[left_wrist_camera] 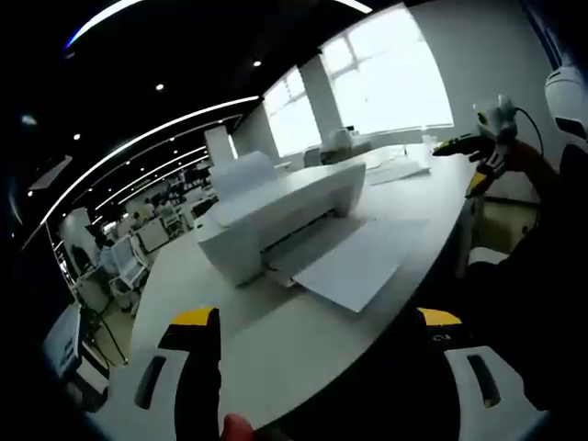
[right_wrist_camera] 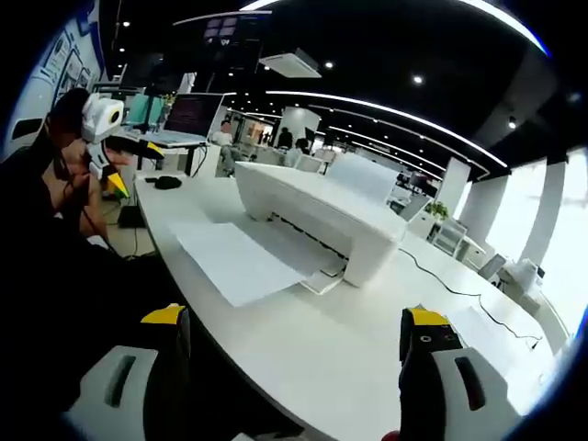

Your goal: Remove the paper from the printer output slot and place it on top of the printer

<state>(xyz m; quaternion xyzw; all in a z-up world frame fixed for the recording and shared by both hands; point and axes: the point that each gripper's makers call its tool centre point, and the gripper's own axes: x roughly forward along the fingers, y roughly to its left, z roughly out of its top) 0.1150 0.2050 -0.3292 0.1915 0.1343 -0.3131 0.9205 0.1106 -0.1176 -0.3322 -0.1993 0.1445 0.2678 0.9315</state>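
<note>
The paper (left_wrist_camera: pixel 358 262), judged light and limp, is best gripped at its free edge toward the bench (left_wrist_camera: pixel 276 349) edge, both claws (left_wrist_camera: pixel 317 344) (right_wrist_camera: pixel 294 344) being released.

A boxy white plastic printer (left_wrist_camera: pixel 276 207) is showing plain white against a pale white tabletop (right_wrist_camera: pixel 367 340), with a flat white paper sheet (left_wrist_camera: pixel 363 260) lying unpatterned. The white-bodied left gripper (left_wrist_camera: pixel 317 317) and white-bodied right gripper (right_wrist_camera: pixel 299 317) are wearing yellow tips over black jaws. A small dark object, possibly a black mouse (right_wrist_camera: pixel 167 182), is sitting dark on the white.
</note>
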